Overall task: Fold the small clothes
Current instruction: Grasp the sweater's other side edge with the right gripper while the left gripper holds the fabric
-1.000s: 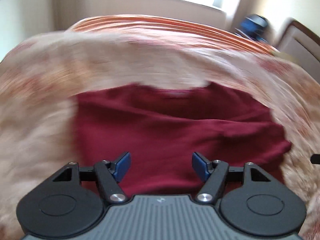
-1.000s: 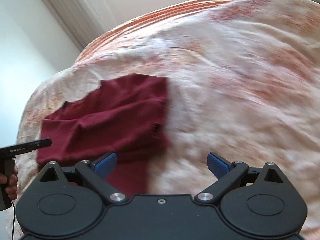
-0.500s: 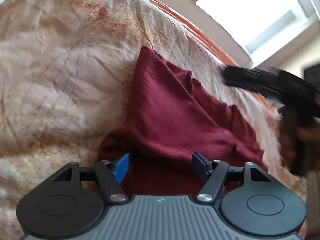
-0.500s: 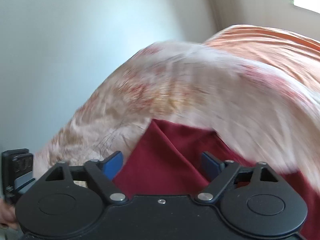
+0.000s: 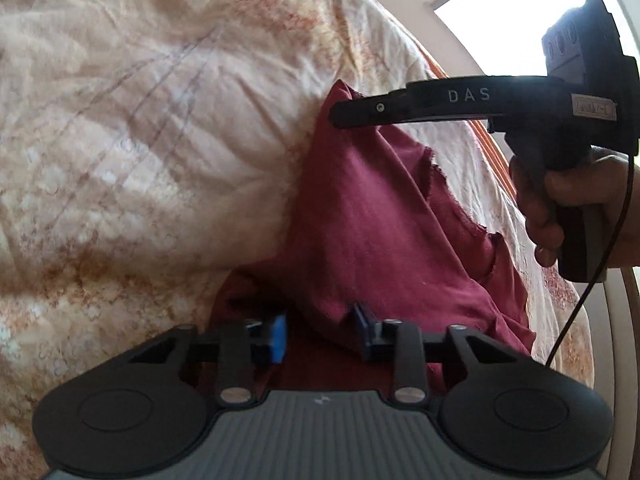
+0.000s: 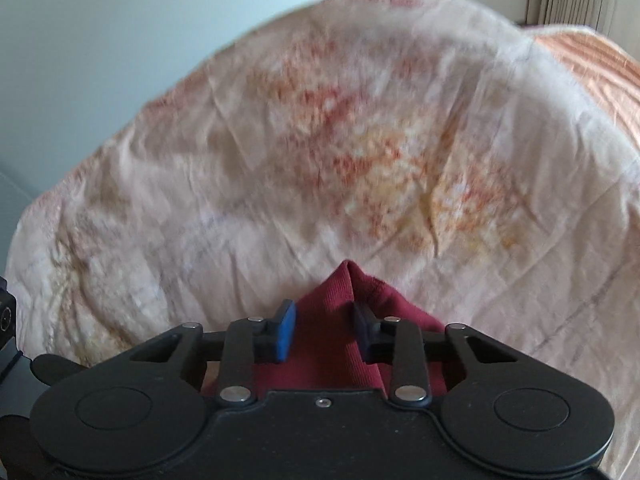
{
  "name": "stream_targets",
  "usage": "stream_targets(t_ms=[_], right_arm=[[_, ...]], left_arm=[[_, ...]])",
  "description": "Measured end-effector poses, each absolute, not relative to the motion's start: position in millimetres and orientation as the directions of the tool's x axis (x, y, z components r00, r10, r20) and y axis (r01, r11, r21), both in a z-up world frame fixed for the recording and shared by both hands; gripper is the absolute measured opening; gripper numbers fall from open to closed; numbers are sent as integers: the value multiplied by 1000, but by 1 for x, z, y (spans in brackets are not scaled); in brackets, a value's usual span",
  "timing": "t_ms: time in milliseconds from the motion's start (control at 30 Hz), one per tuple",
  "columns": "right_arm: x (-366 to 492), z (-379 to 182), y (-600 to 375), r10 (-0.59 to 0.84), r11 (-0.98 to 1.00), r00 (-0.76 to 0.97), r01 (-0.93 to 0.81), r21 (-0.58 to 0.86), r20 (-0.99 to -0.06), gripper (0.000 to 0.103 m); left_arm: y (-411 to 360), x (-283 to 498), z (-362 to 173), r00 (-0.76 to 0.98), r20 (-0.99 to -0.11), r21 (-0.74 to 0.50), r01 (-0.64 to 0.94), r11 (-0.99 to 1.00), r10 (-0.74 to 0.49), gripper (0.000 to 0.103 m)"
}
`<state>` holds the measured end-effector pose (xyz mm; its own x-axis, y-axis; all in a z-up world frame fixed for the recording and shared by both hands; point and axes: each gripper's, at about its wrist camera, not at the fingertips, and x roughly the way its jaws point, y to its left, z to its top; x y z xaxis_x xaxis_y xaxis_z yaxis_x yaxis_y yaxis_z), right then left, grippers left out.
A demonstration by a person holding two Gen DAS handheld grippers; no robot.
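- Left gripper has just been closing; the maroon garment bunches between its pads, contact unclear.
- Right gripper also closing, over a raised garment corner.
- Only the patterned bed cover around; the person's hand is right of the left gripper.

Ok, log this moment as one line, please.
stage: gripping | left gripper: just closing on maroon garment | right gripper: just closing on its corner | surface: bedspread

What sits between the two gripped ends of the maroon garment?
In the left wrist view, only the garment's own creased cloth runs from the left gripper to the right gripper, over the bedspread.
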<state>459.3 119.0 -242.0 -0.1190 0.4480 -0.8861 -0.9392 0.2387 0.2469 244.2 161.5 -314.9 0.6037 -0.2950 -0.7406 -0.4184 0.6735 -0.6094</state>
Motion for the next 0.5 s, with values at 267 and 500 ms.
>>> stream_targets(t_ms=[267,500], right_arm=[[472,-230,130,526,279,-85,-923,266,-846,1],[472,-241,133,524,329,-41,-911,246,-851,25]], left_arm=[[173,239,-310,641,-739,-597,-480,642,-208,6],[172,242,-316,586,-786,-545,-509,666,-195,10]])
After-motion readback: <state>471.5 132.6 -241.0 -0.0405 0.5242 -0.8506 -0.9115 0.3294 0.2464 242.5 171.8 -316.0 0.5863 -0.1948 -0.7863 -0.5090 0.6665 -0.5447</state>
